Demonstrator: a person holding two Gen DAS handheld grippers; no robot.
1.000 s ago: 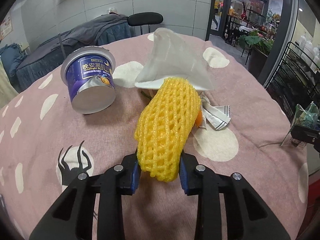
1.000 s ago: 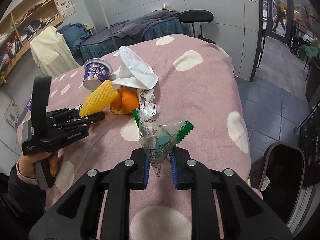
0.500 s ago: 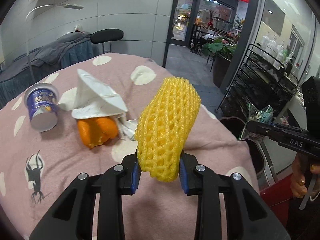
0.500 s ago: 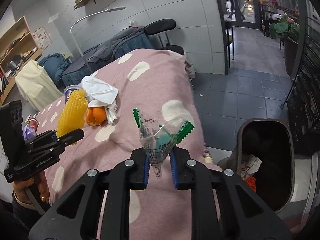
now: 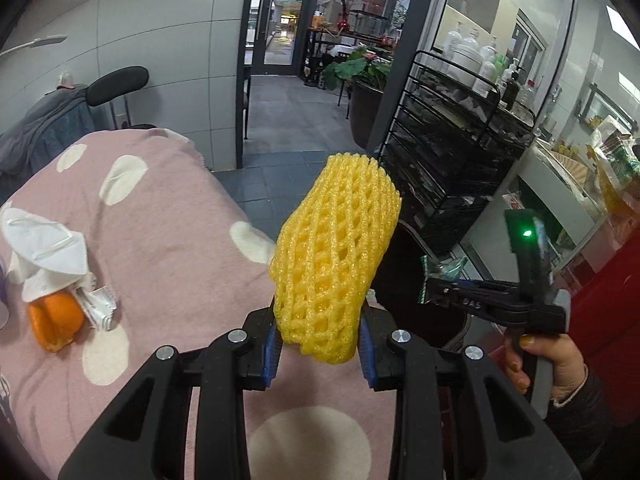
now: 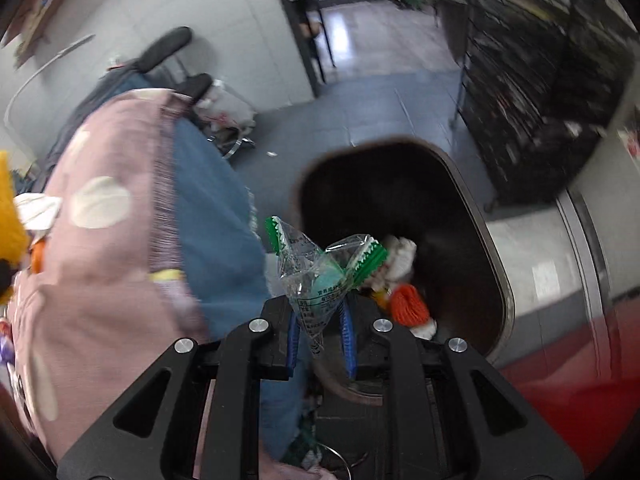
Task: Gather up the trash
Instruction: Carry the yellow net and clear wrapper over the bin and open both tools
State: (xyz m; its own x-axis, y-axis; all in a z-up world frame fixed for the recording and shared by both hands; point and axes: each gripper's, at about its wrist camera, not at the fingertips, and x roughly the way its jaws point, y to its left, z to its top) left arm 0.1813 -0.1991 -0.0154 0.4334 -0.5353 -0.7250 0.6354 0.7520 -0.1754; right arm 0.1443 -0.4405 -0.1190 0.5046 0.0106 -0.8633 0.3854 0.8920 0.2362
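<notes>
Gripping clear wrapper point(image 6: 320, 276) over bin rim point(image 6: 496, 256) — left fingers point(image 5: 273, 344) clamp yellow net point(image 5: 332, 256).

Left gripper point(image 5: 318, 350): I see my black two-finger tool with blue pads squeezed tight on a yellow foam net sleeve point(image 5: 334, 256), held up in the air.
Right gripper point(image 6: 320, 338): its blue pads pinch a clear plastic wrapper with green edges point(image 6: 320, 272).
Right hand point(image 5: 548, 364): it grips the handle, off to the side.
</notes>
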